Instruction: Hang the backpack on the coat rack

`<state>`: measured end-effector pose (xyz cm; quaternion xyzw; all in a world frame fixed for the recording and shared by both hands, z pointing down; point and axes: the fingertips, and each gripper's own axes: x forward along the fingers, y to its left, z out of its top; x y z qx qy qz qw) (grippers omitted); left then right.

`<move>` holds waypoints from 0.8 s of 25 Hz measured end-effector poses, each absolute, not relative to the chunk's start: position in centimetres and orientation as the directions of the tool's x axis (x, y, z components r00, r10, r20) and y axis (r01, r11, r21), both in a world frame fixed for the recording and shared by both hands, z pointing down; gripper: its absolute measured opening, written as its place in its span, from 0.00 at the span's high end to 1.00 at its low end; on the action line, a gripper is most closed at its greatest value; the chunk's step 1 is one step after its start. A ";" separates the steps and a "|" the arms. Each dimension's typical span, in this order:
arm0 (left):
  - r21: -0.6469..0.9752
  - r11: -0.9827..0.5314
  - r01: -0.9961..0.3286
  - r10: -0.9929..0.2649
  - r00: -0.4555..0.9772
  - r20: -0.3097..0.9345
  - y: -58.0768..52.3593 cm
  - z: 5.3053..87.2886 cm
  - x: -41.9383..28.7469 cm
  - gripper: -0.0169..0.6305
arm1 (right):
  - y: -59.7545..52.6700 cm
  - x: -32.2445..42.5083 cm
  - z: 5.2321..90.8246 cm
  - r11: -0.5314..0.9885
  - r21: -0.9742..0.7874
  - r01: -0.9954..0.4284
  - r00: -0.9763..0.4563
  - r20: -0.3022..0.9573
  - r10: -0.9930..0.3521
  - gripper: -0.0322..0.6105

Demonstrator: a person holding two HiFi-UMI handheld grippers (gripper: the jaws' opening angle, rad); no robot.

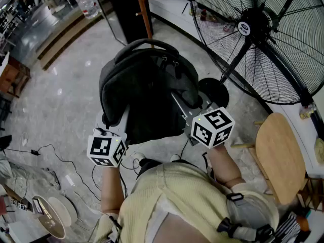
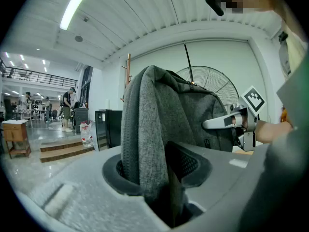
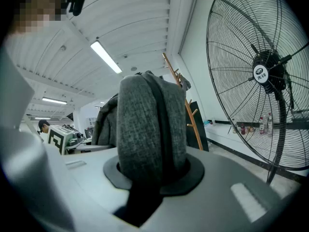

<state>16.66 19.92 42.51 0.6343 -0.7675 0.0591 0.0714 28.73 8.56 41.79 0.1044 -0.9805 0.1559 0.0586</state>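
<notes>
A dark grey backpack hangs in the air in front of me, held from both sides. My left gripper is shut on a padded grey shoulder strap at the pack's left side. My right gripper is shut on the other grey strap, at the pack's right. The carry handle arches over the top of the pack. Just beyond it stands the wooden coat rack, whose pegs show in the right gripper view. The rack's pole also rises behind the pack in the left gripper view.
A large black floor fan stands close on the right, its base next to the pack. A round wooden stool is at my right. Black cables lie on the marble floor at left. A low step crosses the far left.
</notes>
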 end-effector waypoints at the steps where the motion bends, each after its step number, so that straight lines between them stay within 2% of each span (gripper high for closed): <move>1: -0.002 0.198 -0.980 -0.964 -0.196 0.179 20.1 42.3 16.5 0.75 | 8.7 28.7 41.7 0.929 -0.297 -0.219 -0.973 0.140 -0.185 0.80; 6: 0.006 0.201 -0.980 -0.961 -0.196 0.193 20.6 41.5 16.2 0.77 | 9.1 28.5 41.5 0.923 -0.318 -0.217 -0.975 0.120 -0.188 0.80; 12: -0.121 0.096 -0.988 -0.970 -0.120 0.210 20.3 40.6 17.6 0.75 | 8.6 29.2 41.2 0.903 -0.380 -0.202 -0.979 0.111 -0.172 0.79; 20: 0.005 0.176 -0.984 -0.967 -0.172 0.186 19.0 39.8 17.6 0.79 | 7.3 29.7 40.2 0.922 -0.332 -0.197 -0.980 0.088 -0.178 0.79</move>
